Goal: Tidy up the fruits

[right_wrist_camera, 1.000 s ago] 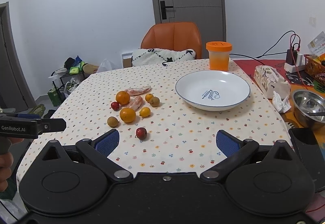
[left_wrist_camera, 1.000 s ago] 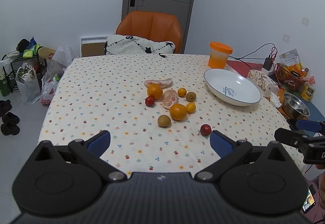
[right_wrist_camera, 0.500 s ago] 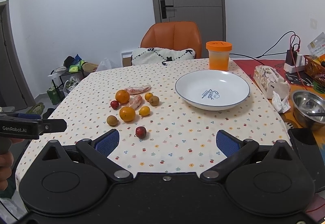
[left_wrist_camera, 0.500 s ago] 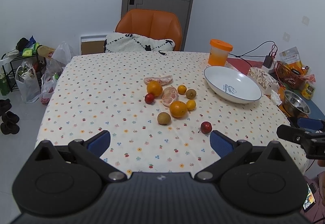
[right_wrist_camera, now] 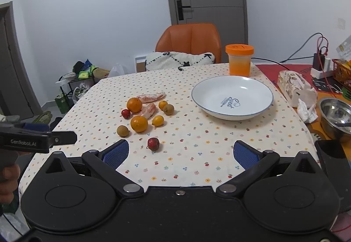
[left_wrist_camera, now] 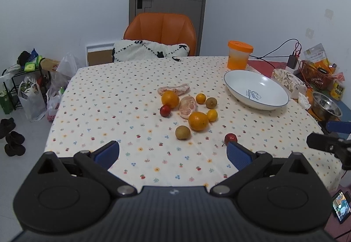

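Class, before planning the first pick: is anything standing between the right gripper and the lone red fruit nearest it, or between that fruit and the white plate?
Nothing visible does. The red fruit lies alone just ahead of the open right gripper, apart from the other fruits. Only bare tablecloth runs from it to the empty white plate.

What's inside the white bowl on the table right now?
No fruit: the white bowl shows only its glazed inside with a small printed logo. All of the fruit lies on the tablecloth to its left. What is under the bowl cannot be seen.
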`<state>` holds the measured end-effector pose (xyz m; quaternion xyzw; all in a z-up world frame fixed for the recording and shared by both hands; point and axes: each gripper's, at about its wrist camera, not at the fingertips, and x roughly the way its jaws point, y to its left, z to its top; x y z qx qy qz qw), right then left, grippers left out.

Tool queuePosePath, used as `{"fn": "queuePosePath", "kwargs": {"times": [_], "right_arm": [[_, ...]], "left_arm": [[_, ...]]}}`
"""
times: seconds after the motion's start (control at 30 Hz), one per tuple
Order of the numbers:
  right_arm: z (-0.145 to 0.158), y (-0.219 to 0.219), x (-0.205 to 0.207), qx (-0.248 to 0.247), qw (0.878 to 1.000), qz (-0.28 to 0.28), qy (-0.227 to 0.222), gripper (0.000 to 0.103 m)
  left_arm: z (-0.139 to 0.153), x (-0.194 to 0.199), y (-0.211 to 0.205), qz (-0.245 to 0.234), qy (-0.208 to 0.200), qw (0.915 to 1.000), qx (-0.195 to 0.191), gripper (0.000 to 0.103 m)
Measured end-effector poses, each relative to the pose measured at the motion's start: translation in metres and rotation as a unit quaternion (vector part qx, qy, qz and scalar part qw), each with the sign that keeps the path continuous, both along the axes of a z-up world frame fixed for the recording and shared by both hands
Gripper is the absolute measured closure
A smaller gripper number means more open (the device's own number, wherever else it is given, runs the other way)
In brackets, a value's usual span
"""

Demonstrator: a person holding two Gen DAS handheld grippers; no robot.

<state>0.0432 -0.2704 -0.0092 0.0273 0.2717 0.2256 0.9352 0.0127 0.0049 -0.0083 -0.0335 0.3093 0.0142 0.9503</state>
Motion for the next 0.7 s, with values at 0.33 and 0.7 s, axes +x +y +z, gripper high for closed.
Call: {"fn": "queuePosePath", "kwargs": {"times": [0.33, 0.7], "right_arm": [[-0.017, 0.009, 0.019, -0.008, 1.0, 0.024, 0.015, 0.0], [-0.039, 0.023, 0.041, 0.004, 0.998, 0.045, 0.031, 0.0]], "left_arm": [[-0.011, 0.016, 0.003, -0.023, -0.022, 0.9994, -0.017, 0.001], [-0.03, 0.04, 0.009, -0.019, -0.017, 0.9989, -0.039, 0.019]]}}
